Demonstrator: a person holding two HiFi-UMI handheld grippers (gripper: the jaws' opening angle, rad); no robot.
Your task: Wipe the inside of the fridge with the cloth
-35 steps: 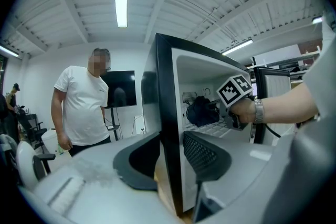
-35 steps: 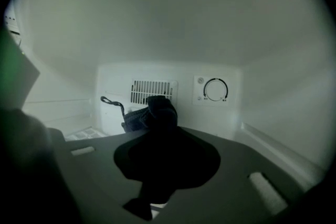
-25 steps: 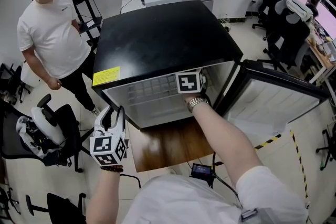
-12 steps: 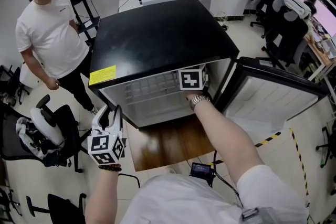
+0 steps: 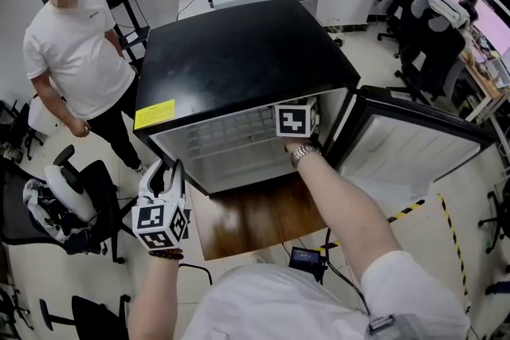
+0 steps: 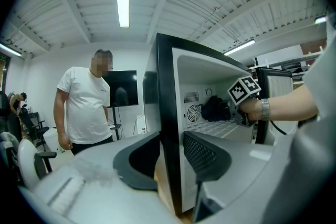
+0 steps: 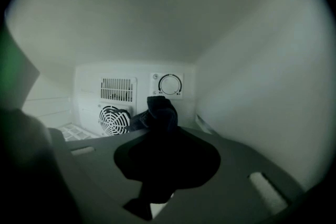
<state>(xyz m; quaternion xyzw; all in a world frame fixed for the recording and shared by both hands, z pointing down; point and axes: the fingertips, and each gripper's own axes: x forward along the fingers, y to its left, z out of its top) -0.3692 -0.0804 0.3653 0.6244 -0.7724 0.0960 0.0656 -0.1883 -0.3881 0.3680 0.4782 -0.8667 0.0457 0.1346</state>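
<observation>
My right gripper (image 7: 167,150) is clamped on the dark cloth (image 7: 160,112), which bunches up between the jaws deep inside the fridge (image 5: 239,52), close to its back wall, below the dial (image 7: 169,84) and just right of the fan grille (image 7: 114,119). My left gripper (image 5: 166,171) hangs outside the fridge's front left corner, jaws partly apart, nothing in them. The fridge door (image 5: 414,147) stands wide open.

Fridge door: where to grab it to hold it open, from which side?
Likely the top edge of the fridge door, near its free outer corner, coming from above with jaws straddling it. The door stands swung wide open, so that thin black rim is bare on both faces; no handle shows.
</observation>
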